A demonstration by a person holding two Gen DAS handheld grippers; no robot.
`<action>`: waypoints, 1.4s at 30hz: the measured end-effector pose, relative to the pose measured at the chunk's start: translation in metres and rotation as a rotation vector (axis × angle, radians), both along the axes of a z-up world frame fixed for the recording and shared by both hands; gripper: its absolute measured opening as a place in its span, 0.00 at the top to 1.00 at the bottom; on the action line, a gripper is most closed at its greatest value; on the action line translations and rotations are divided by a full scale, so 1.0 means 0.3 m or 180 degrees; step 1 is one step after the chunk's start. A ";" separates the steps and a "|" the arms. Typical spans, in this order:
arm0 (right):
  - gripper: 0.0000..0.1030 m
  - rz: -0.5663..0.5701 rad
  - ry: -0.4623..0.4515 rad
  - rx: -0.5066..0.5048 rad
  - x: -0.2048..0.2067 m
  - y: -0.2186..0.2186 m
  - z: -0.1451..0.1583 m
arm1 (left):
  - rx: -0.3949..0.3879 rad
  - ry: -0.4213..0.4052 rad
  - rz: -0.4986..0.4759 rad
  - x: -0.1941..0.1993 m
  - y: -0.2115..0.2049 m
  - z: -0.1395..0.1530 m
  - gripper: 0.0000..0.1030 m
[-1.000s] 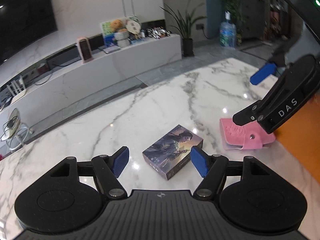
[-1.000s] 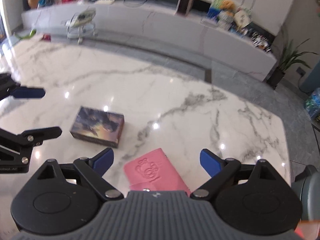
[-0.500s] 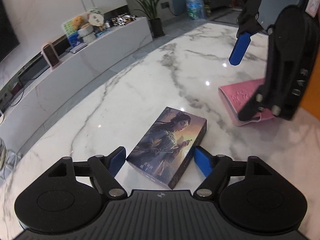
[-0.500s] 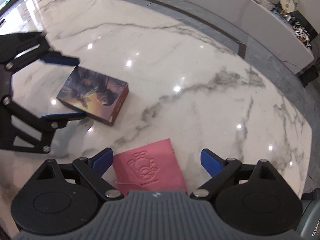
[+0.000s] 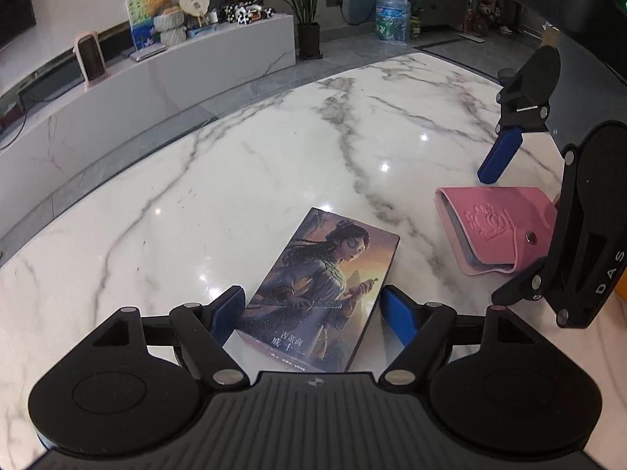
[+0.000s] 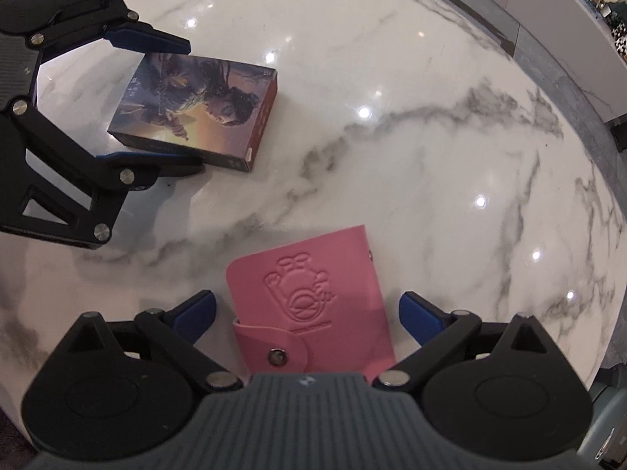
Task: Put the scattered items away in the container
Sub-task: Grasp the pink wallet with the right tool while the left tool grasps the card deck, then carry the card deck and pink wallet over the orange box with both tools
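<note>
Both grippers have dropped closer to the marble table (image 5: 243, 164) than a moment ago, each now straddling its own item. In the left wrist view, the left gripper (image 5: 311, 315) has its blue-padded fingers (image 5: 227, 313) spread wide on either side of the near end of an illustrated card box (image 5: 321, 293), which lies flat on the table; the pads sit just beside the box's long edges, and whether they touch it cannot be told. The box's long axis runs away from the gripper, leaning slightly to the right, with the printed figure's head at the far end. From the right wrist view, the right gripper (image 6: 307, 315) likewise has its fingers (image 6: 196, 313) spread wide, clear of a pink snap-button card holder (image 6: 313, 301) that lies flat between them, its snap tab nearest the camera and its embossed cartoon facing up. The holder's long axis points ahead along the fingers, tilted a little to the right. Farther across the table in that view, the box (image 6: 196, 113) rests between the other gripper's fingers. Beyond the table edge stand a low white media console (image 5: 156, 74), a potted plant (image 5: 309, 11) and a blue water bottle (image 5: 392, 15).
</note>
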State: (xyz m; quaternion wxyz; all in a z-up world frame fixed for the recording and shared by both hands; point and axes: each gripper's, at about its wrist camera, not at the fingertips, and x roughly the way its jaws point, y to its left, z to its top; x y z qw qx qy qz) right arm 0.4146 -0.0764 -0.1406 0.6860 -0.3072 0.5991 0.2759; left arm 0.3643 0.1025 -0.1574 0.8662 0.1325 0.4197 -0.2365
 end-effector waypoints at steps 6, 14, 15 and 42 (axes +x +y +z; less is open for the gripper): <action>0.04 -0.0006 0.0077 0.0043 0.002 -0.012 0.008 | 0.0042 0.0126 -0.0014 -0.004 -0.007 0.009 0.23; 0.17 -0.0003 0.0055 0.0187 -0.006 -0.037 0.045 | 0.0075 0.0169 0.0023 -0.023 -0.024 0.009 0.28; 0.17 0.0007 0.0038 0.0187 -0.009 -0.037 0.049 | 0.0081 0.0166 0.0030 -0.028 -0.026 0.010 0.29; 0.20 -0.0479 -0.0259 0.0999 -0.317 -0.037 0.196 | -0.0112 -0.0039 0.0869 -0.432 0.044 0.176 0.34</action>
